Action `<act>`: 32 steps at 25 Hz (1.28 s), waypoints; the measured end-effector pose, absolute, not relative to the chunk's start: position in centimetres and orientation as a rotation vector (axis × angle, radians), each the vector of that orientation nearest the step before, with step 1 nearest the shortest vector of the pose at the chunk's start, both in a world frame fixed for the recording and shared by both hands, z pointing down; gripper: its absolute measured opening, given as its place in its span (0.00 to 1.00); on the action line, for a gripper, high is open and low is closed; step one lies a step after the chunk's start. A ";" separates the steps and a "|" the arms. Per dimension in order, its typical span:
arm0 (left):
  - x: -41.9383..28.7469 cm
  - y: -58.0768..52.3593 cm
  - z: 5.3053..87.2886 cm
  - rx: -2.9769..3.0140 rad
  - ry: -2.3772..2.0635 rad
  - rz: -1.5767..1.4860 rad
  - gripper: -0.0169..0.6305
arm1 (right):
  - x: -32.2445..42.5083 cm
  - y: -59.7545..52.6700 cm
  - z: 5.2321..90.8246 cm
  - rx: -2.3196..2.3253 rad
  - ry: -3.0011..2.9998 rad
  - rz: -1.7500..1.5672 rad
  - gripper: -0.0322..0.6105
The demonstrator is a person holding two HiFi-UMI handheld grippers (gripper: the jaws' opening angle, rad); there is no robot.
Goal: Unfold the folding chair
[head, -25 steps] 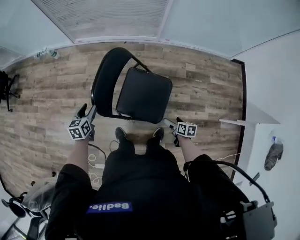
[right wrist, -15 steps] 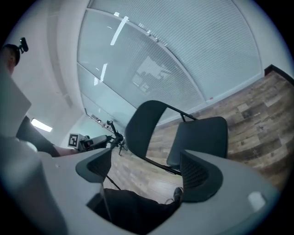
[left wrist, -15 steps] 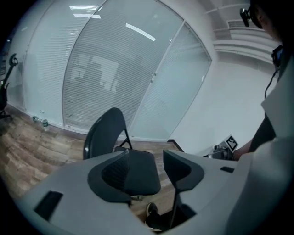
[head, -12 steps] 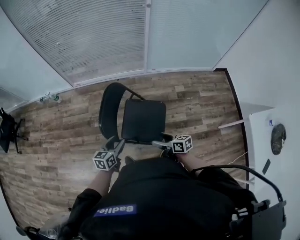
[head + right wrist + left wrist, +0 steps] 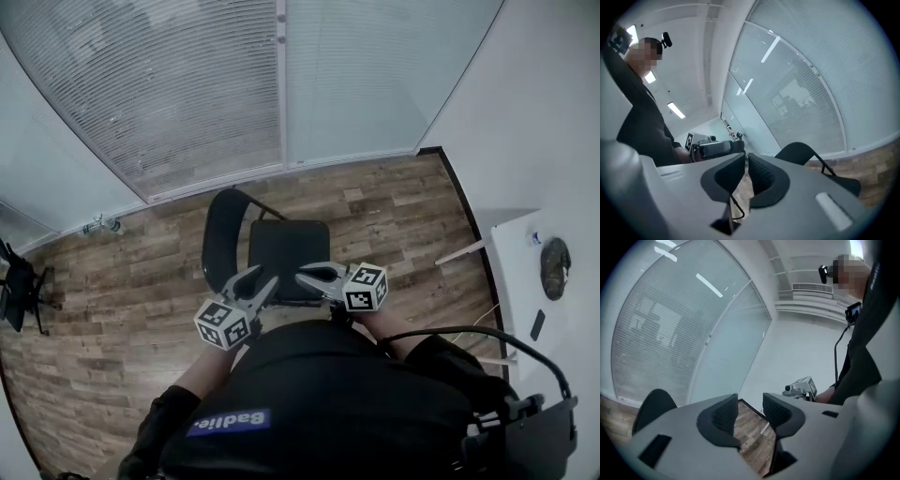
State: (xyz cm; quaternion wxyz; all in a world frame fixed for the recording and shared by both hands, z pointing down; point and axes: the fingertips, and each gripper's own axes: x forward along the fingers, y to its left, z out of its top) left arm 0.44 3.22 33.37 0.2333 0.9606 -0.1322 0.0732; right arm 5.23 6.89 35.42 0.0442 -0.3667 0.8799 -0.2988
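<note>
Head view: the folding chair [image 5: 286,246] stands opened on the wood floor [image 5: 122,281] just ahead of the person, seat down and backrest up (so the unfolding looks done). The 2 grippers hang above its near edge, holding nothing.

Left gripper view: the left gripper [image 5: 750,409] has its jaws apart, just narrowed slightly, with nothing between them.

Right gripper view: the right gripper [image 5: 744,171] has jaws that have just closed to a sliver, empty.

Nothing appears left to do.
</note>
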 end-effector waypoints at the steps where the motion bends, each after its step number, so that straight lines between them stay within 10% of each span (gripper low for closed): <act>1: 0.5 3.1 32.5 2.663 -0.377 0.194 0.26 | 5.2 6.6 34.3 -1.128 2.693 -0.867 0.08; 9: 0.4 2.8 28.9 2.732 -0.402 0.119 0.04 | 4.4 5.0 30.2 -1.191 2.750 -0.625 0.05; 32: 2.6 4.3 28.7 2.755 -0.413 0.171 0.03 | 6.0 5.8 29.8 -1.299 2.805 -0.551 0.05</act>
